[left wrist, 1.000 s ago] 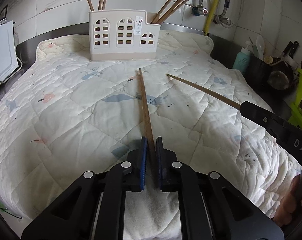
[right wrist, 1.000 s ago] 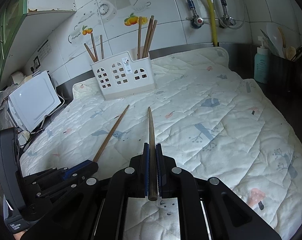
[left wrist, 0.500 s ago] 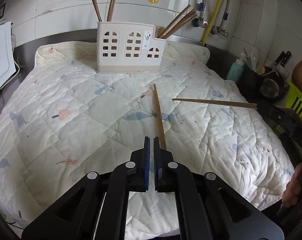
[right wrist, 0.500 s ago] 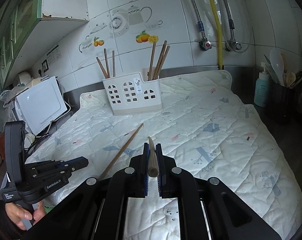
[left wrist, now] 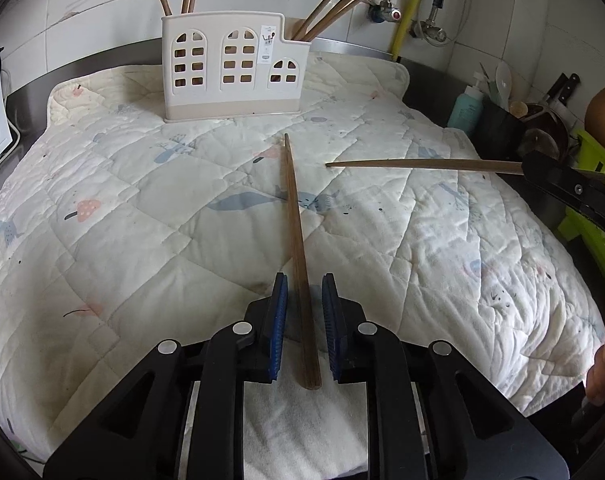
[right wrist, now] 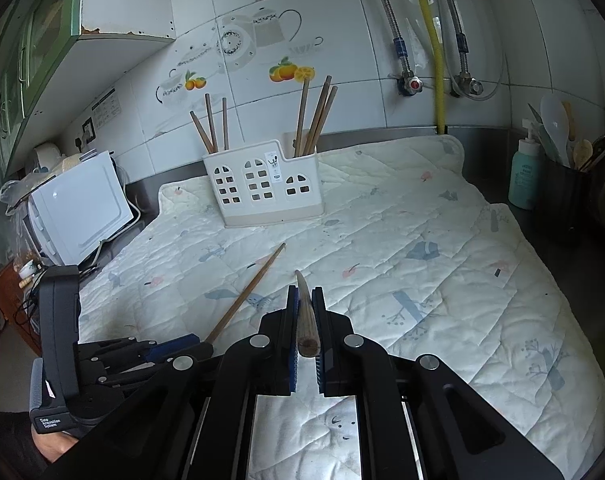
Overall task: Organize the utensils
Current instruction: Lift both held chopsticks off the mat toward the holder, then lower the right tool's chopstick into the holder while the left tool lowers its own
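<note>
While the left gripper (left wrist: 304, 300) sits low over the quilt, its jaws have just been opening.
Left jaws: apart, with a brown chopstick (left wrist: 294, 232) lying between the blue pads (left wrist: 279, 320) and a gap showing on each side of it.
That chopstick: flat on the quilt (left wrist: 122, 240), thin tip toward the rack.
Right jaws: together, clamped on a second chopstick (right wrist: 304, 312); the right gripper (right wrist: 305, 300) holds it clear of the quilt, thick end toward the camera.
Loose chopsticks: two, one per gripper, tips near each other but apart.
Rack (right wrist: 262, 188): one white holder with window cut-outs, upright at the far side of the quilt, near the tiled wall.
Chopsticks in rack: three in the left end (right wrist: 210, 124), and about four leaning in the right end (right wrist: 316, 112), the exact count hard to tell.
Open room: bare quilt between the grippers and the rack.
Edges: a white appliance (right wrist: 78, 208) past the quilt's left edge; a teal bottle (right wrist: 524, 176) and a dark pot of utensils (right wrist: 562, 192) past the right edge.
</note>
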Motion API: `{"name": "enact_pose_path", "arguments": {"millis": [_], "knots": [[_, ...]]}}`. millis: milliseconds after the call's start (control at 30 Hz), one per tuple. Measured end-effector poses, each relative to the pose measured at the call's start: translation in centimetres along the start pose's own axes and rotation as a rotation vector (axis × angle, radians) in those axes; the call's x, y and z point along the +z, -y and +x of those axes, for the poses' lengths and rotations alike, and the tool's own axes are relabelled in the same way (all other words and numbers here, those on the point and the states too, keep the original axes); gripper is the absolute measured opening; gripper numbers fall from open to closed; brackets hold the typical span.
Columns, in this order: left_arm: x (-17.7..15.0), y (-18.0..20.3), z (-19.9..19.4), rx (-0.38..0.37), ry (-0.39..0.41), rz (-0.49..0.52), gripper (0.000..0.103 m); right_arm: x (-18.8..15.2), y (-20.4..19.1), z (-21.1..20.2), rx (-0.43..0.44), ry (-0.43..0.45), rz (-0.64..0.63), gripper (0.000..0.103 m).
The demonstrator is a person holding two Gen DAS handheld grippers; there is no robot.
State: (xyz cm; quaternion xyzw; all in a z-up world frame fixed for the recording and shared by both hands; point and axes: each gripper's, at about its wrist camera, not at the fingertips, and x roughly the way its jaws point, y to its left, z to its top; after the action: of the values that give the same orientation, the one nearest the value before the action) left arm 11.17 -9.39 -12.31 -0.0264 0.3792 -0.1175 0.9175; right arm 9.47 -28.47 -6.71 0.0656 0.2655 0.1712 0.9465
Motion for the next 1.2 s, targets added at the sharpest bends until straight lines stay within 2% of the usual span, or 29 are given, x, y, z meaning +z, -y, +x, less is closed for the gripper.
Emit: {"name": "enact_pose_path", "arguments": {"millis": [167,267,533,700,1033,1200], "knots": [[-0.1,0.3,0.4,0.029,-0.005,0.034,0.008,0.0,0.0,0.0,0.001,0.001,-0.001,0.007],[0.2,-0.3,0.0,0.012,-0.008,0.013,0.005,0.4,-0.1,-0.2,0.006,0.009,-0.004,0.007],[2.2,-1.5,-3.2,0.012,0.114,-0.002,0.005,2.0,-0.2,-0.9,0.023,0.03,-0.008,0.007],[3.3,-2.0,-3.7,-0.002,0.141,-0.002,0.005,3.5,-0.2,-1.1,0.044,0.044,-0.011,0.007],[6.5,-3.3,-5.2,-0.032,0.171,0.041,0.005,8.4,-1.1,-0.9,0.086,0.048,-0.076,0.007],[8.4,-3.8,-5.7,-0.05,0.175,0.07,0.005,11.7,-2.4,-0.3,0.075,0.054,-0.144,0.006]]}}
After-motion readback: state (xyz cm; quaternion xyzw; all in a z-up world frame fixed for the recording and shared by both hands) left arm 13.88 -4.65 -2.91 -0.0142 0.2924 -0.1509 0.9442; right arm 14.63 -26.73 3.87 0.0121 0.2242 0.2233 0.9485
